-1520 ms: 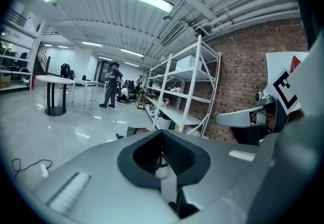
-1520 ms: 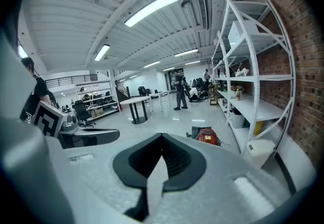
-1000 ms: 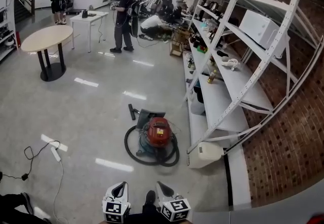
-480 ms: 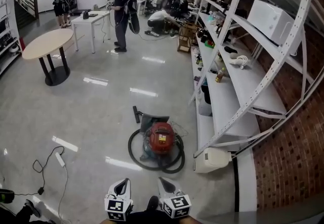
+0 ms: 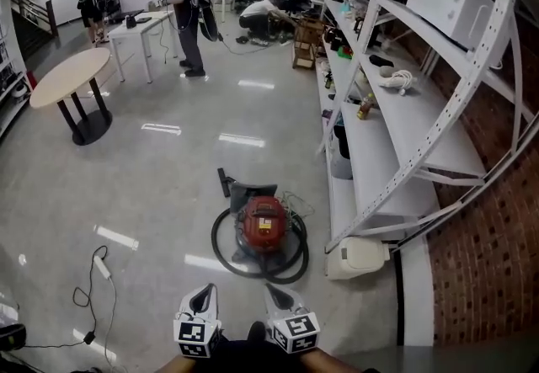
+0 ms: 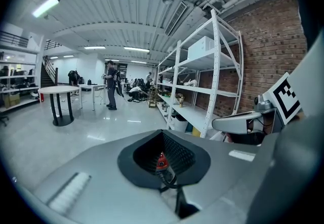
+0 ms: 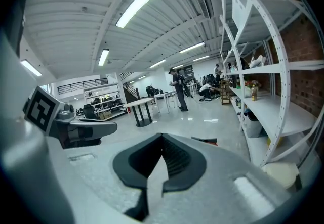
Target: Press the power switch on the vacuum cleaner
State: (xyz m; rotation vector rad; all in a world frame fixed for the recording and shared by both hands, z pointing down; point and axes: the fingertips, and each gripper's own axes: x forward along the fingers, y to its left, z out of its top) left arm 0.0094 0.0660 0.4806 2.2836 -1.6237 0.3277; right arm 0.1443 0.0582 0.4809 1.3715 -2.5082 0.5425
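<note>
- Compared with a second before, the head camera had moved forward: the red vacuum cleaner appeared slightly larger, and the white shelving rack filled more of the right side.
- Both grippers stayed low at the bottom edge of the head view, close to the person's body and well apart from the vacuum.
- This read as an approach on foot. The switch looked not yet pressed, with reaching down still to come.
- The left gripper had its jaws drawn in to a narrow slit and held nothing. The vacuum showed small and distant through the notch between its pads.
- The right gripper was likewise nearly closed and empty, with only bare floor showing through its slit.
- The vacuum sat on the glossy grey floor, straight ahead of the grippers and near the rack's lowest shelf.
- It was a round red canister with a pale panel on top.
- A black hose lay coiled in a ring around it.
- A grey floor nozzle rested just beyond it.
- The switch itself was too small to make out.
</note>
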